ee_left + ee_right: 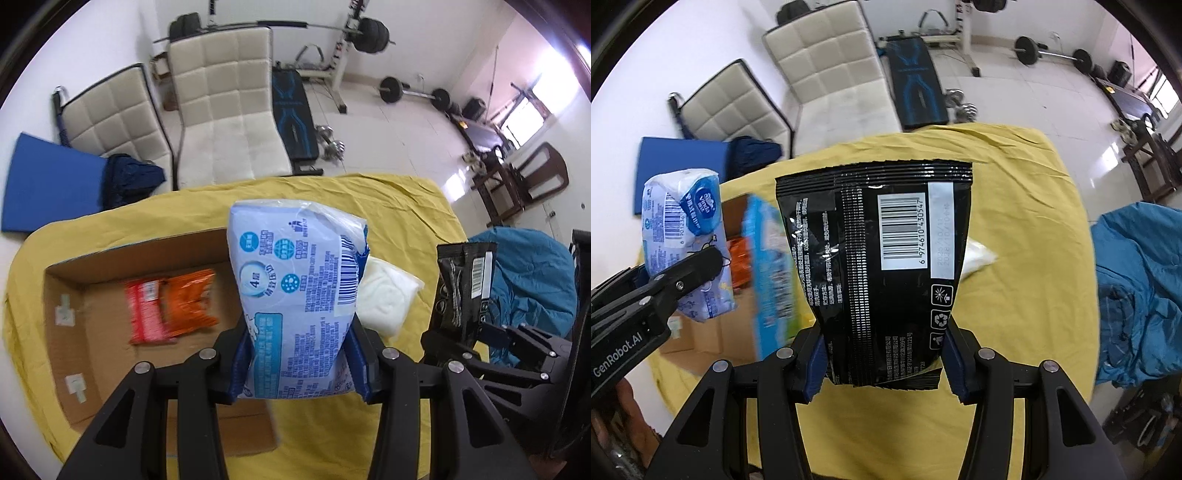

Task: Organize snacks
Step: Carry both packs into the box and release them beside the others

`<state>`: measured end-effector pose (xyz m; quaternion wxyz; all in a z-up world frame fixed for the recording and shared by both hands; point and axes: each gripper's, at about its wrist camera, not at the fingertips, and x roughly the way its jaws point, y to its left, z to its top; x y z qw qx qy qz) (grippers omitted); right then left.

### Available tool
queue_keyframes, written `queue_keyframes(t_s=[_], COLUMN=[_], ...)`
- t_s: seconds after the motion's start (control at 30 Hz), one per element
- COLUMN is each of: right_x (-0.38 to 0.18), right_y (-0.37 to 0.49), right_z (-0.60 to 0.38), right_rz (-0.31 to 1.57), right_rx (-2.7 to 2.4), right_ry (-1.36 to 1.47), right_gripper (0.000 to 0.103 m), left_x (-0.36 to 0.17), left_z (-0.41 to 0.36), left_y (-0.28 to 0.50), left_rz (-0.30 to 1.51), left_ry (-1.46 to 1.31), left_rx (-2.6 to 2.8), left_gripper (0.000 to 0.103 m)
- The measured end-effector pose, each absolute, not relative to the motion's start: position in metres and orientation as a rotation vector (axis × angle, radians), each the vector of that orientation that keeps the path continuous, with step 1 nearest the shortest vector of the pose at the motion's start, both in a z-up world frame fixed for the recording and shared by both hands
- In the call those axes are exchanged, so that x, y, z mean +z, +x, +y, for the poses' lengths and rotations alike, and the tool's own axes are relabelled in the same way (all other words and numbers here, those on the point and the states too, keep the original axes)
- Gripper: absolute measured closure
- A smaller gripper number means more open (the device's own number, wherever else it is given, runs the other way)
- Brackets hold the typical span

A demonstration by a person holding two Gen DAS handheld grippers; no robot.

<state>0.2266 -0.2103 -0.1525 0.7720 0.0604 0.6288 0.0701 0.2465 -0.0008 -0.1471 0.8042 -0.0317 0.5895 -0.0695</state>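
My left gripper point(295, 363) is shut on a light blue tissue pack point(295, 295), held upright above the right edge of an open cardboard box point(110, 258). Inside the box lie a red snack packet point(146, 314) and an orange one point(192, 299). My right gripper point(882, 363) is shut on a black foil pouch point(882, 258) with a barcode, raised over the yellow tablecloth point(1027, 258). In the right wrist view the left gripper point(713, 258) and its tissue pack point(683, 221) show at the left, beside a blurred blue packet point(772, 269) over the box point(735, 210).
A white soft packet point(384, 299) lies on the yellow cloth point(406, 206) right of the box. Two cream chairs point(221, 103) stand behind the table, with a weight bench point(295, 118) and barbells beyond. A teal cloth heap point(532, 273) sits at the right.
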Motion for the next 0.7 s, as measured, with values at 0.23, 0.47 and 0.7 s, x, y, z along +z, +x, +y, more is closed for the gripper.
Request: queue_keyframes(t_s=[0.23, 0.47, 0.7], right_x=[-0.144, -0.174, -0.236], right_y=[0.199, 0.189, 0.199], right_z=[-0.135, -0.059, 0.013], right_rz=[1.365, 1.445, 1.549], right_rx=[0.226, 0.286, 0.271], right_ry=[0.143, 0.169, 0.131], right_gripper=[0.048, 0.048, 0.048], left_x=[-0.126, -0.142, -0.192], left_z=[0.079, 0.164, 0.227], left_y=[0.211, 0.187, 0.182], left_rz=[1.212, 1.233, 1.334], left_ry=[-0.111, -0.161, -0.193], left_rx=[-0.06, 0.055, 0.131], left_gripper=[0.061, 0.061, 0.061])
